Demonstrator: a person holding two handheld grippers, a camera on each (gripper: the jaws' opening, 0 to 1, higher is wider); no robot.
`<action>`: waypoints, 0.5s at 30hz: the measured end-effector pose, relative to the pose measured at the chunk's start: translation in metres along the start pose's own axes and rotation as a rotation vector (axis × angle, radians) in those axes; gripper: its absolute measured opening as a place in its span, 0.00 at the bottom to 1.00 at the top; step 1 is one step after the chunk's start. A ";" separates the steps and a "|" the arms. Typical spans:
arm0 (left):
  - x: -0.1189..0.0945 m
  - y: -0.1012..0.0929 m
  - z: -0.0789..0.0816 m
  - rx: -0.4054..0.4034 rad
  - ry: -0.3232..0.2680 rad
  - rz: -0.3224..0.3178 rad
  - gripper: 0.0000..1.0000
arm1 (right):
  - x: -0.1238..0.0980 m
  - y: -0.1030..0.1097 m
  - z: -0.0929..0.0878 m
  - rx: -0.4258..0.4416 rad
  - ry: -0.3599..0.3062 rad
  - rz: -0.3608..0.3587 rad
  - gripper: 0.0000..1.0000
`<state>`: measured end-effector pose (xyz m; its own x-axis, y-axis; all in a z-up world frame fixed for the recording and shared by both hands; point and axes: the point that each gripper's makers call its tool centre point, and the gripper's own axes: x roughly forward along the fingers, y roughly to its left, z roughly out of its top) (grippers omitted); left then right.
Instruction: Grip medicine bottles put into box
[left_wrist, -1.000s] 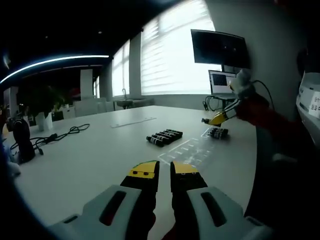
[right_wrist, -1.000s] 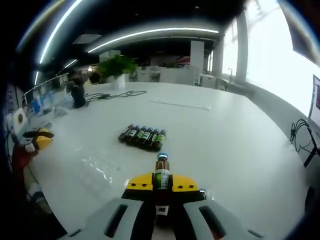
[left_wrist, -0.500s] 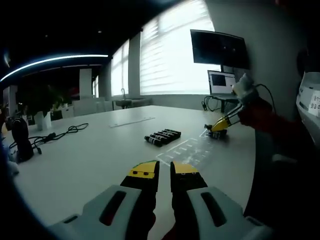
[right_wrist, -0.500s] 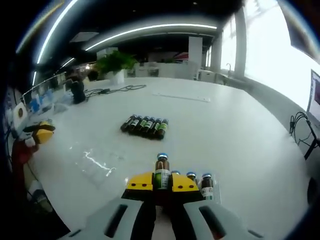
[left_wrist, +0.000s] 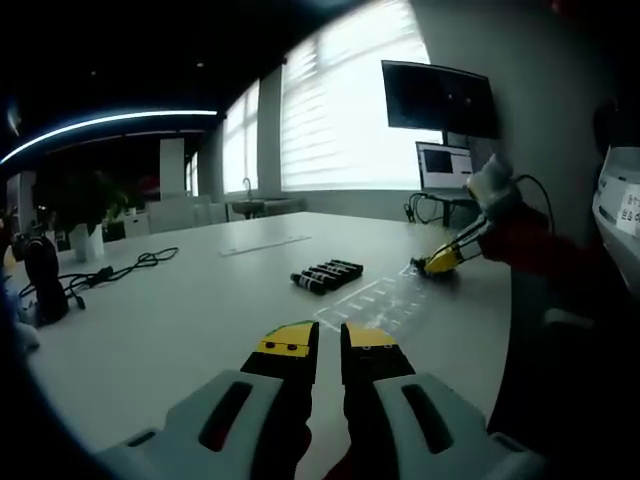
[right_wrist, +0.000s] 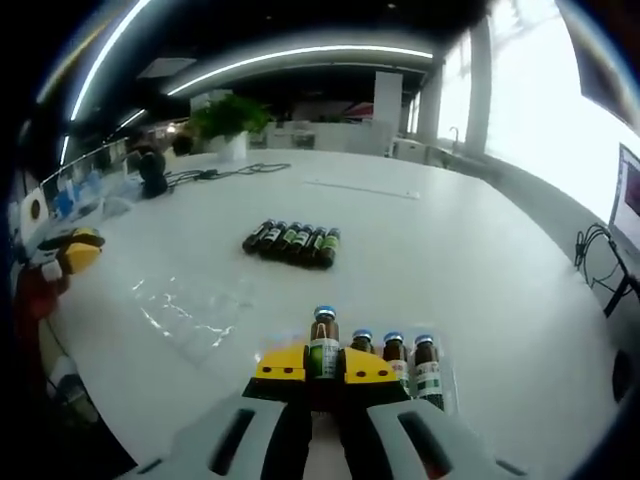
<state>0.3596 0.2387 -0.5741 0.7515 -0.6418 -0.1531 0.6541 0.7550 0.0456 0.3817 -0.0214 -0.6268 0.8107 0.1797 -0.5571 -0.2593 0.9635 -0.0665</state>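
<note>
You kept the right gripper (right_wrist: 323, 366) clamped on 1 brown glass medicine bottle (right_wrist: 323, 349), lowering it beside 3 standing bottles (right_wrist: 396, 361) in the clear box (right_wrist: 447, 385). Release comes next. Your left gripper (left_wrist: 329, 345) stayed closed, empty.

We see both views bent hard by the fisheye, straight lines bowing toward the edges. In the left gripper view daylight pours through the blinds (left_wrist: 345, 110), blown out to near white, while the ceiling stays dim apart from a curved light strip (left_wrist: 110, 125). The white table (left_wrist: 180, 320) takes a soft sheen. In the right gripper view a window (right_wrist: 555, 110) glares at the right, a ceiling strip (right_wrist: 300, 58) arcs overhead, and clear plastic (right_wrist: 190, 310) on the table glints. Far objects look soft and slightly blurred.
</note>
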 end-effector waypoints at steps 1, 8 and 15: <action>0.000 0.000 0.000 0.001 0.000 0.000 0.03 | 0.000 0.000 0.000 0.001 0.001 -0.001 0.05; 0.000 0.000 0.001 0.002 -0.001 0.001 0.03 | 0.003 0.003 -0.004 0.002 0.008 -0.003 0.06; 0.000 0.000 0.000 0.003 0.001 0.001 0.03 | 0.004 0.000 -0.005 0.021 0.005 -0.019 0.07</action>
<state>0.3593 0.2384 -0.5737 0.7522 -0.6408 -0.1537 0.6535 0.7554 0.0488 0.3822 -0.0222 -0.6334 0.8127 0.1607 -0.5600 -0.2328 0.9707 -0.0594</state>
